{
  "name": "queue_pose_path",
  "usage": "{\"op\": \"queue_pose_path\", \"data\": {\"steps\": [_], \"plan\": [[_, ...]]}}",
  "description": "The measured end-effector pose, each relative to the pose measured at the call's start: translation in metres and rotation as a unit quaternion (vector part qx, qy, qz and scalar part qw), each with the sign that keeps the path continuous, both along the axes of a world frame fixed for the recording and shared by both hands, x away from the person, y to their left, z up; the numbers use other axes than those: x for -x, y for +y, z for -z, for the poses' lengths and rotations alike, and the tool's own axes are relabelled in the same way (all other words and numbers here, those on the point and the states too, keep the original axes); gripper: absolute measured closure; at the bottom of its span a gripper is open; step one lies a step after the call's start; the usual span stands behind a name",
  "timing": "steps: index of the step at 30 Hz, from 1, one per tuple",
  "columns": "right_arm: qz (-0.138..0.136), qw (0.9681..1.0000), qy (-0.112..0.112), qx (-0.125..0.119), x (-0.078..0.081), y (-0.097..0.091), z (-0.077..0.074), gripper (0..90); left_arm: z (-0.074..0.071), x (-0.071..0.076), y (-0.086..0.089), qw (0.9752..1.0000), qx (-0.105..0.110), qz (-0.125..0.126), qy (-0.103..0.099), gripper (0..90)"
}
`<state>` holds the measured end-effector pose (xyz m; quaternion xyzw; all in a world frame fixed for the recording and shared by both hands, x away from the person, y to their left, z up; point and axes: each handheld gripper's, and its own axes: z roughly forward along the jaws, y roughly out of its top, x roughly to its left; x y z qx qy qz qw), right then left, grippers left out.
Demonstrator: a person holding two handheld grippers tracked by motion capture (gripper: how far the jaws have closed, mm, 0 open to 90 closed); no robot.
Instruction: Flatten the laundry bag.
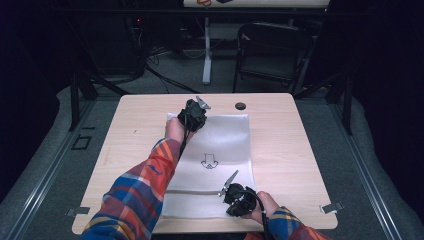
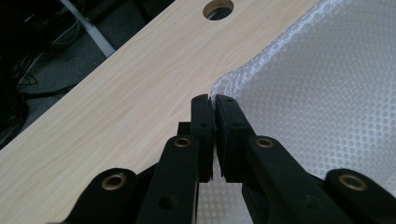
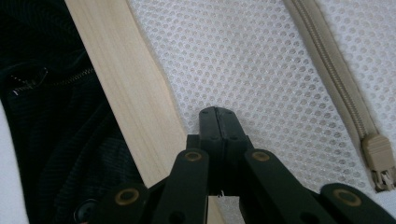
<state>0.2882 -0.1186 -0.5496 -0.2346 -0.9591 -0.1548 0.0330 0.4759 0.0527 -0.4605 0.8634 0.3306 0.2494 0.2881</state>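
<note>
While the left gripper [image 2: 214, 100] pinched the far left corner of the white mesh bag [image 1: 220, 145], the right gripper [image 3: 218, 111] squeezed the bag's near edge, low in the picture. The bag lay flat in the middle of the wooden table [image 1: 295, 145], zipper [image 3: 336, 88] near the front.

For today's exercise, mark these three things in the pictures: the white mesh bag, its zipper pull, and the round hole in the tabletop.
white mesh bag [image 1: 225, 137]: high view, bare mesh above the printed mark.
zipper pull [image 3: 376, 151]: right gripper view, the beige slider body.
round hole [image 2: 218, 8]: left gripper view, its dark opening.
</note>
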Motion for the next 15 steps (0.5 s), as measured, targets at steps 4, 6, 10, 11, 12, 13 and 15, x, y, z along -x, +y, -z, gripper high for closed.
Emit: {"op": "queue_pose_path", "data": {"steps": [4,6,10,11,12,13,15], "plan": [[0.004,1.0000,0.001,-0.007,-0.001,0.000,0.001,90.0,0.003,-0.005,-0.002,1.0000,0.000,-0.009,0.004,84.2],[0.005,0.9999,0.002,-0.011,-0.002,-0.001,0.001,87.2,0.003,-0.008,-0.003,0.9998,0.007,-0.018,0.006,77.4],[0.012,0.9996,-0.007,-0.025,-0.004,-0.004,-0.003,78.8,0.001,-0.011,-0.003,0.9996,0.015,-0.022,0.014,52.3],[0.017,0.9993,-0.010,-0.032,-0.005,-0.004,-0.005,74.2,0.000,-0.010,-0.003,0.9995,0.019,-0.022,0.014,47.4],[0.019,0.9991,-0.011,-0.037,-0.006,-0.005,-0.006,72.2,-0.001,-0.010,-0.002,0.9994,0.023,-0.019,0.018,44.2],[0.028,0.9981,-0.017,-0.053,-0.007,-0.007,-0.008,68.5,-0.001,-0.009,-0.001,0.9994,0.025,-0.018,0.019,38.8],[0.037,0.9975,-0.026,-0.055,-0.010,-0.011,-0.014,59.1,-0.003,-0.006,0.001,0.9992,0.030,-0.013,0.023,31.8]]}}
